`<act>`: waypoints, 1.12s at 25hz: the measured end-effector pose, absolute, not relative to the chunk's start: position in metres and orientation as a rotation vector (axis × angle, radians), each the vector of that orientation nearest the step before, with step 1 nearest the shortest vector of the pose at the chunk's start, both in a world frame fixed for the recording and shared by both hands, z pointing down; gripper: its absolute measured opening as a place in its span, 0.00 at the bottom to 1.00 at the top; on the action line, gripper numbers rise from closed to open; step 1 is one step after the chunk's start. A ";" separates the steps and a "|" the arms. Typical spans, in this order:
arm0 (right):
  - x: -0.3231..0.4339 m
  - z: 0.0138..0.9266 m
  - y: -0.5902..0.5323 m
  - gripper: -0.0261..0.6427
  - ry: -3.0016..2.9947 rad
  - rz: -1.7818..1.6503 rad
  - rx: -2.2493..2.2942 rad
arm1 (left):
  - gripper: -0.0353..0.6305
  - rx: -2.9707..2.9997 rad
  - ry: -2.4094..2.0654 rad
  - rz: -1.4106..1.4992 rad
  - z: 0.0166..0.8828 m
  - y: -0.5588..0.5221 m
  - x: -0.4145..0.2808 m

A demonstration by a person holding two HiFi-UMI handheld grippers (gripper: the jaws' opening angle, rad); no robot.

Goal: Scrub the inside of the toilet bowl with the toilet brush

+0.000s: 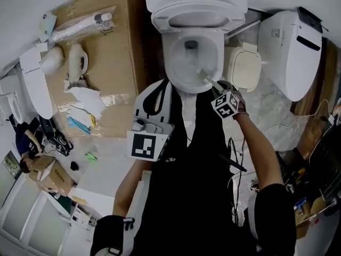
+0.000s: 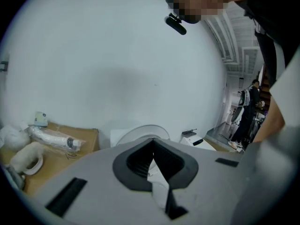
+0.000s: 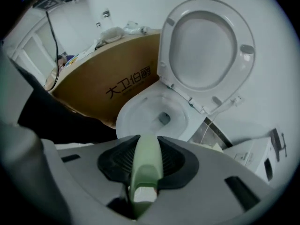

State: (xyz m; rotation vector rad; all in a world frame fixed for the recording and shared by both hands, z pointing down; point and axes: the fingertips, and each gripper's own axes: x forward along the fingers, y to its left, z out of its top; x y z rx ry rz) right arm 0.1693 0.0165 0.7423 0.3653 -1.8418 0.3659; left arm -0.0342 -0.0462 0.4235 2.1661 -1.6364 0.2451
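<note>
Clamped the right hand-held gripper [image 3: 143,163] hard on the pale green plastic handle of the toilet brush [image 1: 204,76], gripping it from both sides, butt end poking back past the pads. Pointed down and forward over the near right rim of the white ceramic toilet bowl [image 1: 171,73]. Reached with the shaft into the bowl, low on the near right inner wall and short of the dark drain opening [image 1: 191,45]. Could not tell from any view whether the bristles actually touched the ceramic.

Held the left hand-held gripper [image 2: 153,150] back against the torso, closed on nothing, aimed up at the white wall and away from the work.

Found the white oval seat and lid [image 3: 205,43] raised upright against the cistern, leaving the bowl fully open. Found the toilet at the far edge of the floor against the wall, just beside a tall brown cardboard box [image 3: 112,86] on the left, with another white sanitary unit [image 1: 292,52] near on the right.

Judged as the scrubbing step itself, early or midway, with only one patch of the bowl under the brush. Called next for pressing the head against the wall and sweeping round the inside, under the rim and down toward the drain. Called also for a clamp firm enough to stop the smooth handle twisting.
</note>
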 end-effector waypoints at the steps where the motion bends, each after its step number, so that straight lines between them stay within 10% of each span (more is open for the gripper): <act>1: 0.171 0.742 0.012 0.22 -1.847 0.316 0.311 | 0.06 2.134 -1.672 0.227 0.421 -0.047 -0.034; 28: 0.147 0.745 -0.101 0.22 -1.735 -0.749 -0.595 | 0.06 1.811 -2.054 0.081 0.426 -0.044 -0.030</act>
